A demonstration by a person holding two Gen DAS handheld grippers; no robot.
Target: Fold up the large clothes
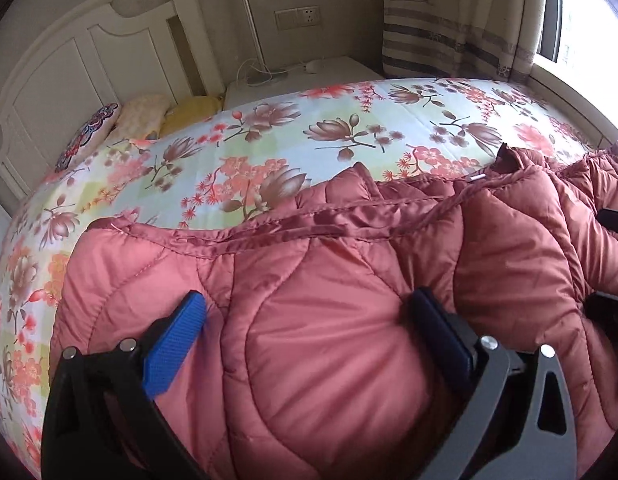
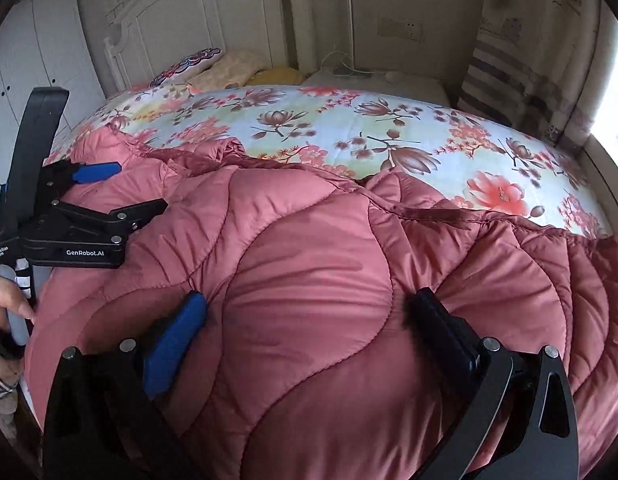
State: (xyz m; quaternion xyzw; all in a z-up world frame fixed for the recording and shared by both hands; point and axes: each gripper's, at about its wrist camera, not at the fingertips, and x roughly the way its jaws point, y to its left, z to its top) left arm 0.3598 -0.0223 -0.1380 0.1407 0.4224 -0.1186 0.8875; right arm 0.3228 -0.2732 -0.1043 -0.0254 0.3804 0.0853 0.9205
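Observation:
A pink quilted down jacket lies spread across the near part of the bed, with its zipper edge running along the far side. My left gripper stands wide open, its fingers pushed down onto the puffy fabric with a bulge of jacket between them. The right wrist view shows the same jacket under my right gripper, which is also wide open over a padded panel. At the left of that view, my left gripper rests open on the jacket.
The bed's floral sheet stretches beyond the jacket to several pillows at the white headboard. A nightstand with a lamp, a striped curtain and a window lie behind. A hand holds the left gripper's handle beside a white wardrobe.

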